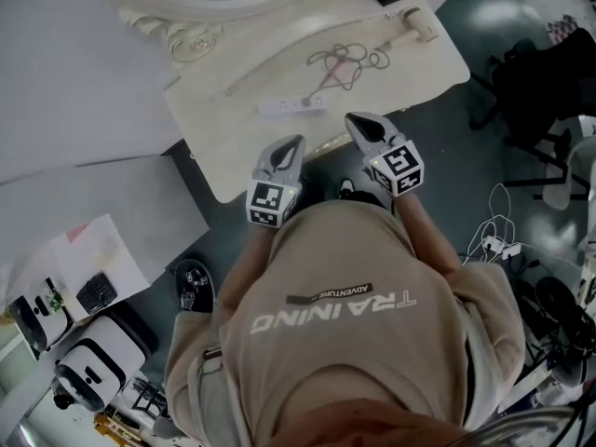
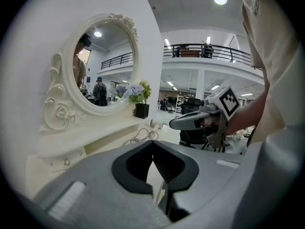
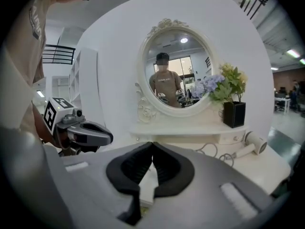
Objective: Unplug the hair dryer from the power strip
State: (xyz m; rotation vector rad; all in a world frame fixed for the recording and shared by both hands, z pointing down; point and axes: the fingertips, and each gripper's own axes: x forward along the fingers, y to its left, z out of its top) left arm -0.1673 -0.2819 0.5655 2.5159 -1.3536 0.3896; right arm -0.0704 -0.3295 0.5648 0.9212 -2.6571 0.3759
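Note:
A white power strip [image 1: 291, 105] lies on the cream vanity table [image 1: 233, 170], near its front edge. From it a tangled cord [image 1: 340, 63] runs to the white hair dryer [image 1: 414, 24] at the table's right end. My left gripper [image 1: 294, 142] and right gripper [image 1: 358, 119] hover side by side at the front edge, just short of the strip, both shut and empty. The left gripper view shows its jaws [image 2: 152, 143] closed, the hair dryer [image 2: 156, 123] far off. In the right gripper view the jaws [image 3: 152, 145] meet, with the hair dryer [image 3: 252, 144] and cord [image 3: 214, 151] at right.
An oval mirror [image 3: 176, 68] in an ornate frame stands at the back of the vanity, a potted plant [image 3: 234, 111] beside it. On the floor, white devices [image 1: 88, 361] stand at lower left, and cables [image 1: 498, 240] and black chairs [image 1: 540, 91] at right.

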